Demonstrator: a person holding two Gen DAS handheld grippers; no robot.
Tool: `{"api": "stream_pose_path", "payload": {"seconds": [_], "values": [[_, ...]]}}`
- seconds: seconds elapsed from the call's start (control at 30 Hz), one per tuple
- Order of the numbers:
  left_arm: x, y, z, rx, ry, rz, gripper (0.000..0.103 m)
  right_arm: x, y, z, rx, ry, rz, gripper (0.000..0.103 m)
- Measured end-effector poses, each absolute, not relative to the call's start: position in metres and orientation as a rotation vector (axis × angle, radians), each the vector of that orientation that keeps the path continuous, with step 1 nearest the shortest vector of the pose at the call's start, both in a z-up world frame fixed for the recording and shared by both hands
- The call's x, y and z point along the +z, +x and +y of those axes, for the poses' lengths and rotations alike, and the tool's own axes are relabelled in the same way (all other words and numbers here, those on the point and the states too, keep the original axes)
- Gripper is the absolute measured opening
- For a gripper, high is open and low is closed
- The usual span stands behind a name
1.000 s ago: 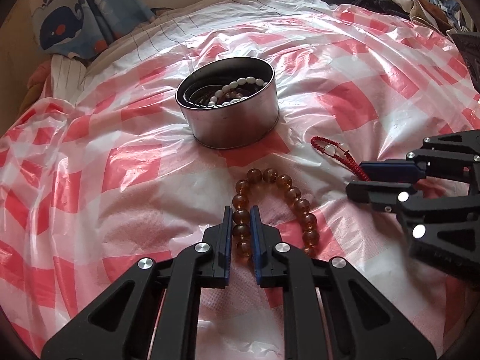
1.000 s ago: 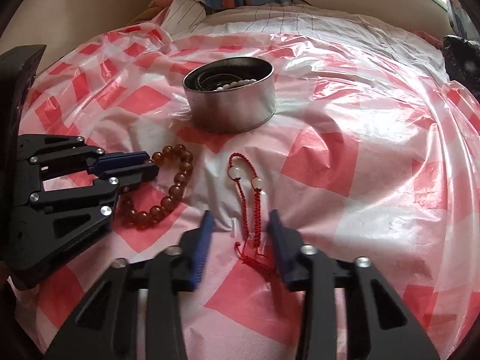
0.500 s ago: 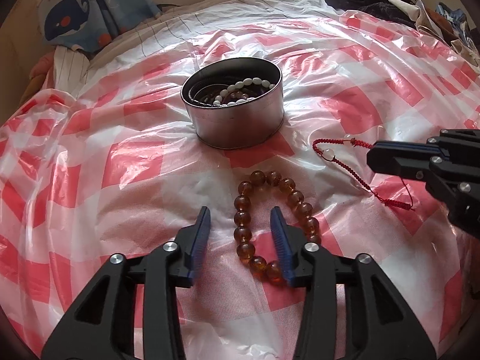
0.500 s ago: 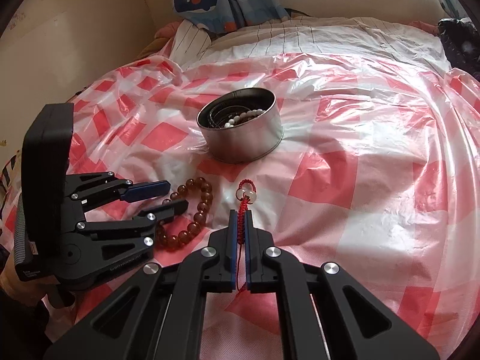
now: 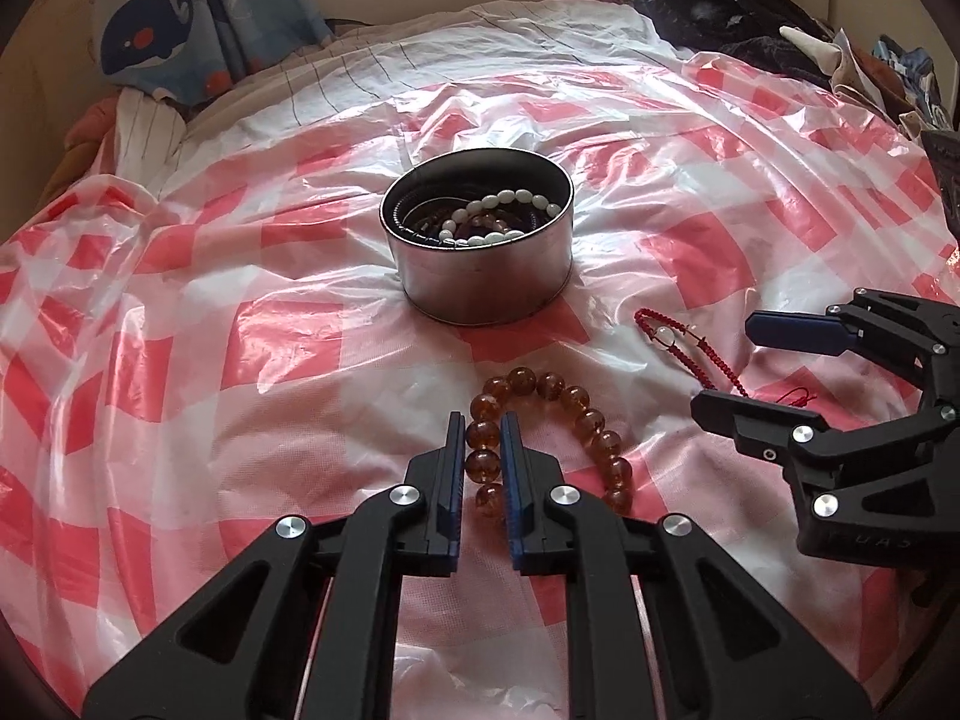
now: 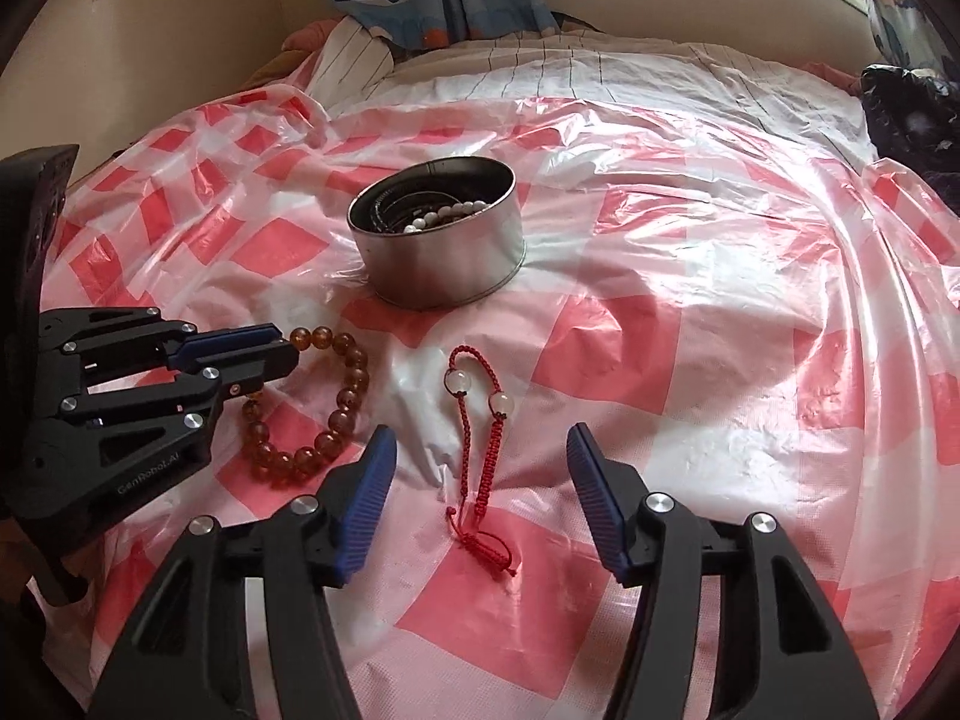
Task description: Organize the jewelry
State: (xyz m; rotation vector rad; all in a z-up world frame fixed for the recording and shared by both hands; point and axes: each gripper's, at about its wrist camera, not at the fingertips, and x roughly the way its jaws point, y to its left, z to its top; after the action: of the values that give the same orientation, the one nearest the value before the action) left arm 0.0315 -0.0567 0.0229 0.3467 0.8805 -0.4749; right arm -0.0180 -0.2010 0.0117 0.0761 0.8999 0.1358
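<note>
Surface: bed [image 5: 420, 78], white striped sheet.
Cover: red-and-white checked plastic sheet [image 5: 180, 312] [image 6: 690, 330], crinkled, over most of the bed.
Centre: round metal tin [image 5: 480, 276] [image 6: 441, 267] on the plastic.
Near the tin: amber bracelet [image 5: 576, 408] [image 6: 351, 384] and red cord bracelet [image 5: 678, 342] [image 6: 480, 438], side by side, apart.
Far edge: whale-print cloth [image 5: 198, 18]; dark clothes [image 5: 720, 18].

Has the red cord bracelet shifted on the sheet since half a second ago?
Yes. In the right wrist view the red cord bracelet now lies flat below the metal tin, its tail trailing toward the camera; earlier it hung pinched. The right gripper is opening.
</note>
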Motion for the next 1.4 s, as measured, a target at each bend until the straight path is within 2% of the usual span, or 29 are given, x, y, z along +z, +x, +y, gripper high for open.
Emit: {"api": "stream_pose_path", "payload": {"seconds": [0.07,0.1,0.13,0.2,0.27,0.3,0.37,0.47,0.5,0.53,1.17,1.2,1.23,1.27,1.3,1.33,1.37,1.4], "values": [[0.016,0.032,-0.058,-0.477,0.356,0.904,0.018,0.008,-0.017,-0.197,0.128,0.044,0.918,0.058],[0.013,0.032,-0.060,-0.480,0.362,0.912,0.028,0.007,-0.017,-0.195,0.130,0.026,0.925,0.058],[0.010,0.031,-0.061,-0.479,0.367,0.911,0.032,0.006,-0.017,-0.193,0.131,0.014,0.927,0.058],[0.009,0.030,-0.063,-0.475,0.383,0.907,0.033,0.005,-0.017,-0.191,0.143,0.003,0.931,0.052],[0.008,0.030,-0.064,-0.476,0.385,0.907,0.034,0.004,-0.018,-0.189,0.162,0.006,0.936,0.036],[0.008,0.030,-0.064,-0.475,0.385,0.907,0.035,0.004,-0.018,-0.189,0.170,0.009,0.937,0.032],[0.008,0.030,-0.064,-0.474,0.388,0.907,0.035,0.005,-0.018,-0.187,0.183,0.013,0.936,0.014],[0.009,0.030,-0.064,-0.477,0.383,0.906,0.032,0.008,-0.020,-0.185,0.184,0.008,0.921,0.004],[0.010,0.030,-0.064,-0.490,0.375,0.911,0.015,0.010,-0.021,-0.185,0.179,0.009,0.911,0.004],[0.011,0.029,-0.065,-0.494,0.379,0.908,0.010,0.013,-0.022,-0.187,0.172,0.012,0.898,0.004],[0.019,0.029,-0.063,-0.489,0.366,0.870,0.010,0.019,-0.025,-0.184,0.027,-0.154,0.848,0.005],[0.018,0.029,-0.063,-0.488,0.362,0.872,0.010,0.019,-0.025,-0.185,0.024,-0.148,0.850,0.005],[0.018,0.030,-0.062,-0.489,0.357,0.873,0.011,0.019,-0.025,-0.187,0.024,-0.138,0.850,0.017],[0.019,0.030,-0.061,-0.487,0.350,0.872,0.011,0.020,-0.024,-0.189,0.025,-0.122,0.849,0.052],[0.019,0.031,-0.060,-0.484,0.342,0.872,0.011,0.021,-0.025,-0.191,0.029,-0.100,0.842,0.065],[0.019,0.031,-0.060,-0.485,0.338,0.876,0.011,0.023,-0.026,-0.194,0.046,-0.060,0.833,0.069],[0.018,0.032,-0.060,-0.490,0.340,0.883,0.012,0.024,-0.025,-0.195,0.065,-0.035,0.837,0.069],[0.016,0.032,-0.061,-0.495,0.347,0.891,0.018,0.023,-0.024,-0.195,0.077,-0.025,0.847,0.069]]}}
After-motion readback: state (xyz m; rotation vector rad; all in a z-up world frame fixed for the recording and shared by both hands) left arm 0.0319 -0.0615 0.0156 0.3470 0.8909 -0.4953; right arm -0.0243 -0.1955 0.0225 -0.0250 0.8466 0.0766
